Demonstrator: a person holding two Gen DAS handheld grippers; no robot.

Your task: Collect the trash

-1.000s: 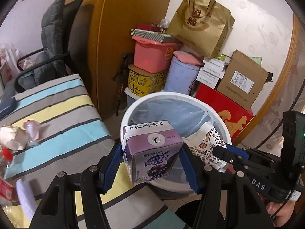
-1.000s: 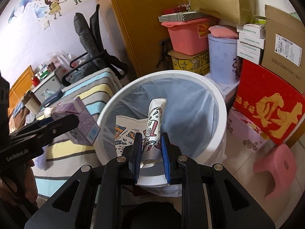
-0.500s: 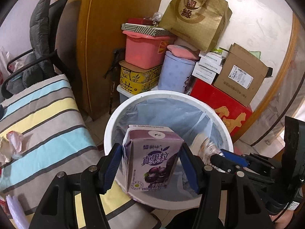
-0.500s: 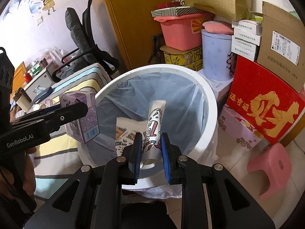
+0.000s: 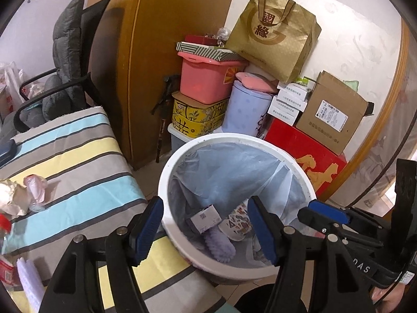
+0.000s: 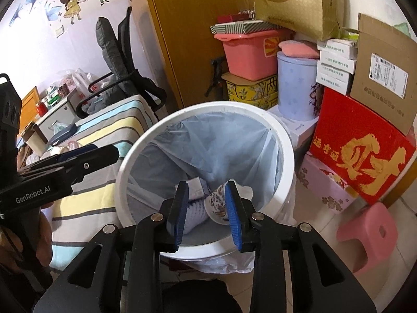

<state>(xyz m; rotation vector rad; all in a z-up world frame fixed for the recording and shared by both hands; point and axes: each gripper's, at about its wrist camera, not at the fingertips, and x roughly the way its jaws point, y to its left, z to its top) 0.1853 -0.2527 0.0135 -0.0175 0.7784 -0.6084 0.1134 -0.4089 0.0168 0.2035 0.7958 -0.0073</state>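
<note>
Now the drop step is seen as finishing, judged from how things lie. A white bin [image 5: 235, 270], lined with a pale bag, is stood beside a striped cloth [image 5: 78, 161], and both grippers are held over its mouth. The left gripper [image 5: 206, 229] is spread wide with nothing between its jaws, which are opening. The right gripper [image 6: 207, 212] is parted less, its jaws also opening and empty. Down in the bin a carton [image 5: 204, 217] and a printed cup [image 6: 219, 204] are lain on the bottom (a knitted-looking item is beside them). Half a second ago the carton was clamped by the left gripper and the cup by the right; both have since been let fall. Crumpled paper [image 5: 11, 199] is left on the cloth, so the next move is judged to call for a swing back there with jaws kept open.
</note>
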